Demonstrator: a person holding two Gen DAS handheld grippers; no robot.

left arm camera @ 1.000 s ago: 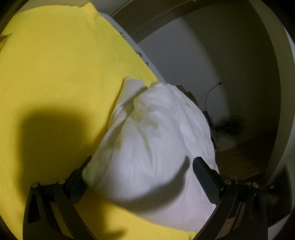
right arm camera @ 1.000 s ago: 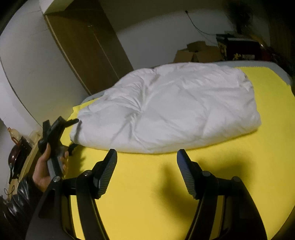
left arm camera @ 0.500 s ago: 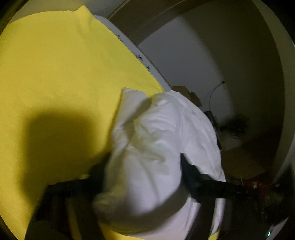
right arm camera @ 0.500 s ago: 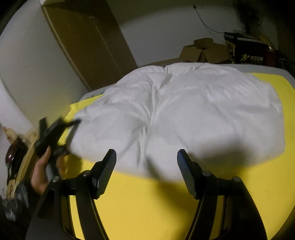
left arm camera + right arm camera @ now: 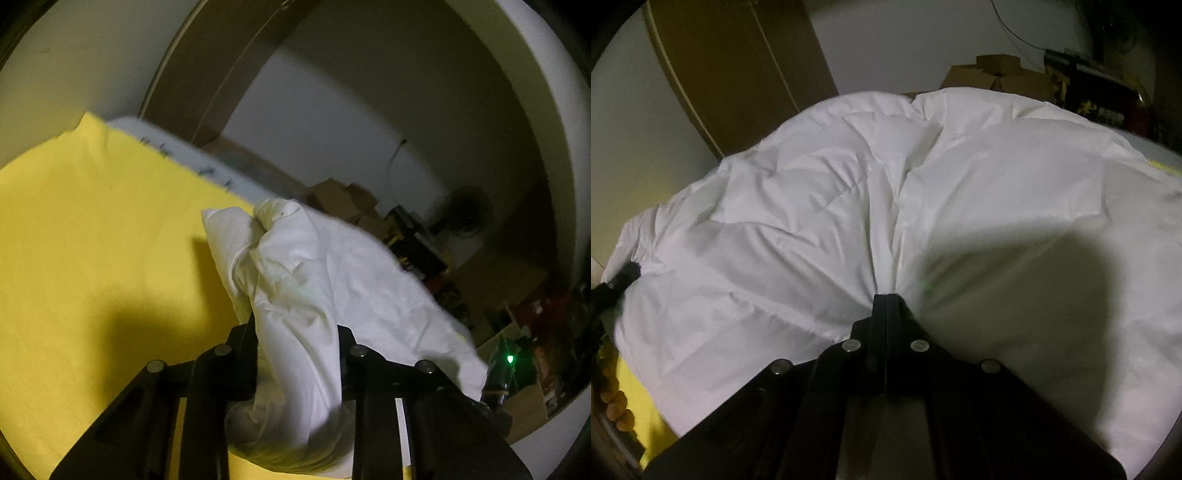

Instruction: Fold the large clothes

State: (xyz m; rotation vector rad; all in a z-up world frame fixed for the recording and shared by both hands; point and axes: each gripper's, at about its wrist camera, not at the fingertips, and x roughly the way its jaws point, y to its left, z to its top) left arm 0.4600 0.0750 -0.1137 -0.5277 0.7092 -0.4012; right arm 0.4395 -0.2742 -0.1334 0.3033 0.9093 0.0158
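A: Two grips are set. The left gripper (image 5: 297, 332), jaws just closing, pinches a thick bunch of the white quilted garment (image 5: 849, 206) at the six o'clock edge of its view.

B: The right gripper (image 5: 886, 299), jaws pressed together, nips a thin pleat at six o'clock. The garment lies on the yellow sheet (image 5: 92, 240).

A: That thin pinch could slip when lifted, I'd guess.

B: Or the bulky bunch unrolls unevenly.

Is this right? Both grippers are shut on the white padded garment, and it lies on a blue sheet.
Not quite: the sheet is yellow, not blue, as the left wrist view shows. The rest stands: the left gripper and the right gripper are each shut on the white padded garment.
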